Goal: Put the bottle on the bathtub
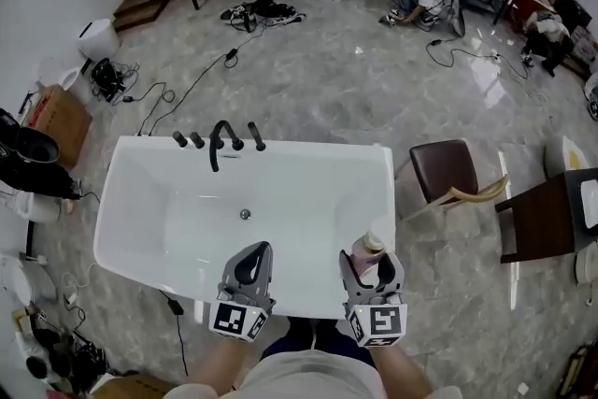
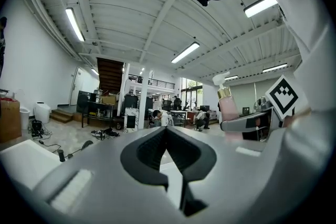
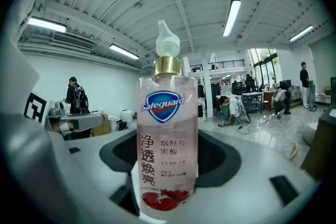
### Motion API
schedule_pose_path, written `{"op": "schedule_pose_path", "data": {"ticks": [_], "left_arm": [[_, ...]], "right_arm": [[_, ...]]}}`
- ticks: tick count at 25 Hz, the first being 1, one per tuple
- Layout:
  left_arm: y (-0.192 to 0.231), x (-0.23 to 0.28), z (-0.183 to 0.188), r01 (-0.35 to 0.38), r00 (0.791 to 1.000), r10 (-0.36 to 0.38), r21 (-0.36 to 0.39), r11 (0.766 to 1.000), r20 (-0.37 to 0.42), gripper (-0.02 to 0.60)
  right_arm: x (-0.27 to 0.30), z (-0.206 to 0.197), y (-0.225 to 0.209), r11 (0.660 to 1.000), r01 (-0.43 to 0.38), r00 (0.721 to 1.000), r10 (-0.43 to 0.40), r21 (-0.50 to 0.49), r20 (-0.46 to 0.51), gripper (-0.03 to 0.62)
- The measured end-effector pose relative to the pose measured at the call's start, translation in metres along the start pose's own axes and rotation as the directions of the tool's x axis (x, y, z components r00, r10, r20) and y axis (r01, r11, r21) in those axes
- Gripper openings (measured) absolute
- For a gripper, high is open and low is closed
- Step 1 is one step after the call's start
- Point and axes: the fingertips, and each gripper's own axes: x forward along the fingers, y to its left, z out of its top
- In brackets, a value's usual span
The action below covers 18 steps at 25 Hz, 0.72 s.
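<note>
A clear pink soap bottle with a gold collar and white pump top stands upright between my right gripper's jaws, which are shut on its lower body. In the head view the bottle and right gripper hover over the near right part of the white bathtub. My left gripper is beside it, over the tub's near rim, shut on nothing. In the left gripper view its jaws meet at the tips, and the bottle shows to the right.
A black faucet with knobs sits on the tub's far rim. A brown chair and a dark table stand right of the tub. A cardboard box, clutter and cables lie to the left. People sit at the back.
</note>
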Motion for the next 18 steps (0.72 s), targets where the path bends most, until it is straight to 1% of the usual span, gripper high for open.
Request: {"op": "schedule_pose_path", "data": {"ticks": [3, 7, 10, 18], "left_arm": [[0.009, 0.018, -0.015, -0.012, 1.000, 0.012, 0.007, 1.000, -0.010, 0.009], [0.022, 0.035, -0.049, -0.025, 0.998, 0.024, -0.022, 0.999, -0.058, 0.009], [0.033, 0.045, -0.074, -0.034, 0.998, 0.034, -0.001, 0.999, -0.057, 0.009], [0.052, 0.068, -0.171, -0.050, 0.990, 0.045, -0.033, 0.998, -0.134, 0.009]], "right_arm": [[0.027, -0.022, -0.008, 1.000, -0.009, 1.000, 0.009, 0.001, -0.016, 0.308], [0.059, -0.060, -0.014, 1.000, -0.015, 0.999, 0.015, 0.018, -0.035, 0.308], [0.082, -0.092, -0.018, 0.999, -0.015, 0.998, 0.017, 0.033, -0.056, 0.308], [0.148, -0.177, -0.037, 0.999, 0.026, 0.998, -0.024, 0.036, -0.059, 0.308]]}}
